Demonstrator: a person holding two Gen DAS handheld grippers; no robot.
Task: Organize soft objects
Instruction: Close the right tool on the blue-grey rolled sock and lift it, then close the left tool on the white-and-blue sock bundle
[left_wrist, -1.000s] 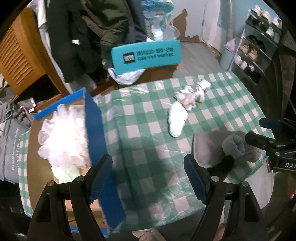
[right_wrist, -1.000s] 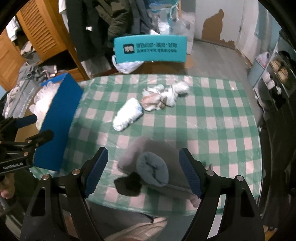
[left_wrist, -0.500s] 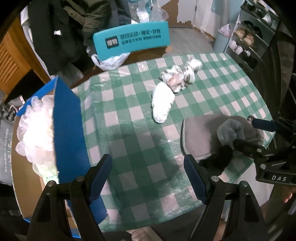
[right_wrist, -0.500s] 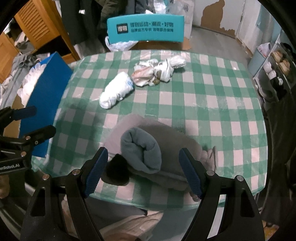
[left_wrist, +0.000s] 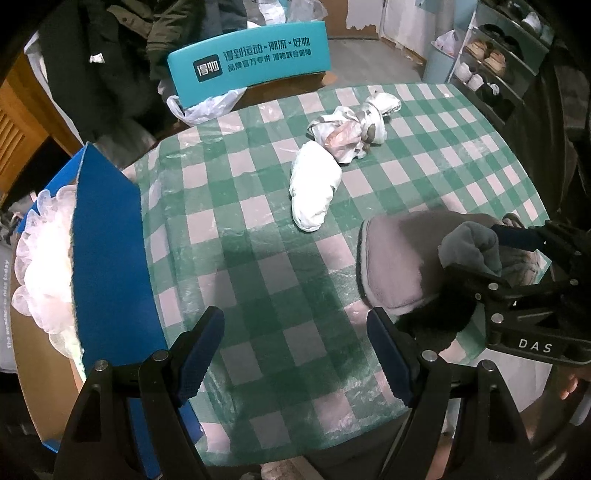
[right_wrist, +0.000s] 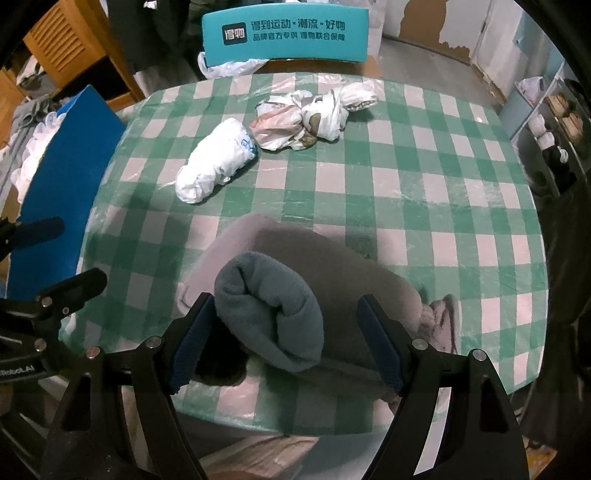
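Right tool (right_wrist: 284, 343) spread, straddling rolled grey cloth (right_wrist: 269, 314) on worktop (right_wrist: 443, 177), likely for pickup. Left tool (left_wrist: 295, 350) spread, empty, near blue box (left_wrist: 107, 240).

tbl (right_wrist: 424, 192) green/wht check cloth | on it: wht bundle (right_wrist: 216, 166), patterned bundle (right_wrist: 314, 114), grey fabric pile (right_wrist: 295, 295)
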